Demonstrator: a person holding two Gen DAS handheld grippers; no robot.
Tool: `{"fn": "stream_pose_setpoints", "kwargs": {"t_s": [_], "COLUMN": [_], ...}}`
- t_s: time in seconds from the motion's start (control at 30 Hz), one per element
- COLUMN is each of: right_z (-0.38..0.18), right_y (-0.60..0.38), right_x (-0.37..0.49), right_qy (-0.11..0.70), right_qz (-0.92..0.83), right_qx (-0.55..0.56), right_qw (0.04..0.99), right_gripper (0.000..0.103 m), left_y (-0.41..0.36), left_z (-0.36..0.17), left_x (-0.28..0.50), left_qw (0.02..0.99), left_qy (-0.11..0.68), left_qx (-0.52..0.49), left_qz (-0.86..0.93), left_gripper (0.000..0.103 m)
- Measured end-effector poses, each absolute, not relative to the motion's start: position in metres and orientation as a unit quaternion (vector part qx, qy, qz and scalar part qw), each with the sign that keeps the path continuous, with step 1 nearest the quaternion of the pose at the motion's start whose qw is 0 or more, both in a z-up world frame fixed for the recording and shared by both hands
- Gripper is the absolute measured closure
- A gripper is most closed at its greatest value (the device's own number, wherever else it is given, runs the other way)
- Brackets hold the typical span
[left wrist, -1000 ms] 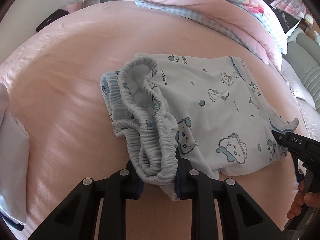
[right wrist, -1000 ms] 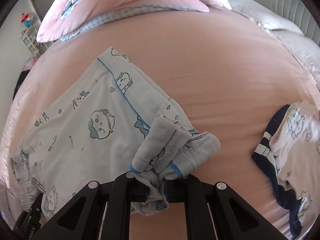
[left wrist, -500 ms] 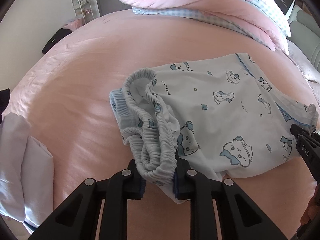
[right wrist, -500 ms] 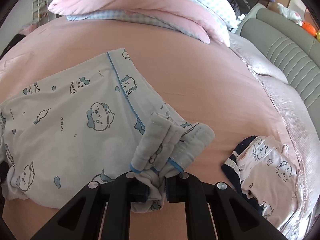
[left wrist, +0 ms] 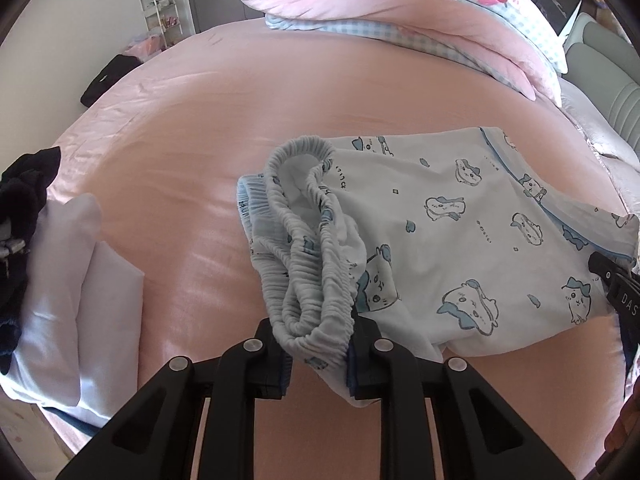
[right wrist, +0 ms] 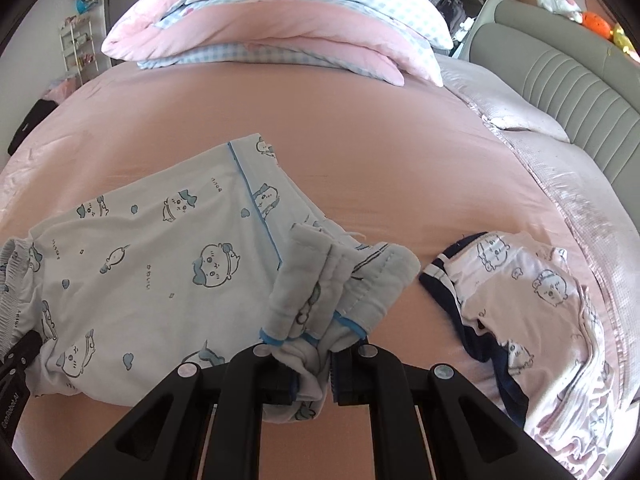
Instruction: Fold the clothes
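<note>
Two grippers I operate clamp printed pajama pants (left wrist: 460, 240) on a pink bed (left wrist: 200, 120): left gripper (left wrist: 318, 354) pinches the waistband, right gripper (right wrist: 312, 376) the cuffs.

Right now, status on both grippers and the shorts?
Left gripper shut on shorts waistband. Right gripper shut on leg hems. Pink top lies beside, apart.

Both wrist views look steeply down, close, sharing the pyjama trousers (left wrist: 440, 240).
</note>
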State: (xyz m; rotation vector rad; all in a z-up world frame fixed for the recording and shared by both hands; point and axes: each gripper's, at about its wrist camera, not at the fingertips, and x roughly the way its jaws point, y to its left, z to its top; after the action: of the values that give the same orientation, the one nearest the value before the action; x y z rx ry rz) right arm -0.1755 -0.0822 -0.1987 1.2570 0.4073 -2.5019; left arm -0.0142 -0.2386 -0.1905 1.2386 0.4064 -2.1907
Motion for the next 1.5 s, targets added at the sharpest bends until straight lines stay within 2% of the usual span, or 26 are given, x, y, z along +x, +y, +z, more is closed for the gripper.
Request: {"fn": "stream_pose_setpoints", "kwargs": {"t_s": [0.4, 0.7, 1.2, 1.33, 1.5], "right_z": [-0.212, -0.207, -0.214, -0.216, -0.217], "right_y": [-0.027, -0.008, 0.002, 0.008, 0.011], "right_x": [-0.111, -0.073, -0.039, -0.042, -0.046], "right_qy": [0.107, 0.104, 0.101, 0.087, 0.075], "right_qz": [-0.864, -0.858, -0.841, -0.839, -0.832], "right_qx": [0.471, 0.479, 0.506, 0.511, 0.521], "right_qw": [0.143, 0.151, 0.161, 0.166, 0.173], "right_gripper": [0.096, 0.096, 0.096, 0.096, 0.096], "left_y": [-0.21, -0.187, -0.22, -0.24, -0.278], "left_z": [-0.196, -0.193, -0.203, -0.206, -0.206], "left_x": [0.019, 0.031, 0.029, 0.03, 0.04], "left_qw": [0.251, 0.226, 0.184, 0.158, 0.12], "left_qy": [0.121, 0.053, 0.053, 0.088, 0.187], "left_qx": [0.489, 0.508, 0.518, 0.509, 0.487], "left_qz": [-0.826, -0.83, -0.834, -0.841, -0.845], "left_gripper": [0.085, 0.085, 0.084, 0.084, 0.083]}}
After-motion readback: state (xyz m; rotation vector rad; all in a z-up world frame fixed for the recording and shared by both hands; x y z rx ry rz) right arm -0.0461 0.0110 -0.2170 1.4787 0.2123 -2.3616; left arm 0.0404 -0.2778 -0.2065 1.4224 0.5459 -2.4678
